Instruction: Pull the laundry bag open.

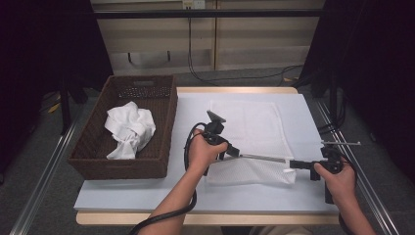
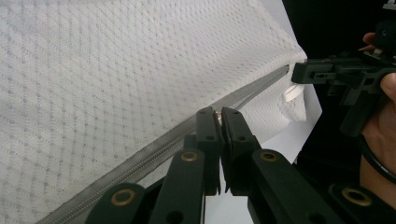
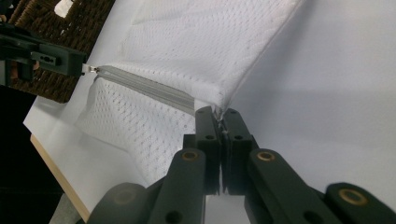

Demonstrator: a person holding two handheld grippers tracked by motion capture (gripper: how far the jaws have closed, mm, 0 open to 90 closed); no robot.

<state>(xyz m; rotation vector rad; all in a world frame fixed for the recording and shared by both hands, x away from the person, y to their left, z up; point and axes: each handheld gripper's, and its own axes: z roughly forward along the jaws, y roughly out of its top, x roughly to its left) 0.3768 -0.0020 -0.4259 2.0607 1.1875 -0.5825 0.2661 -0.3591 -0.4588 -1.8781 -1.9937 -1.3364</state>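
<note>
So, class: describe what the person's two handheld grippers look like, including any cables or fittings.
Both the left gripper and the right gripper are matte black, with paired flat jaws and brass-coloured pivot rivets. A thick black cable trails from the left one, which carries a grey three-cornered plate. The forearms are bare.

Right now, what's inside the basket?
The basket holds a crumpled white cloth, resting on the woven bottom toward the middle. Whatever lies beneath the cloth is covered, and the near wall hides the bottom along it.
</note>
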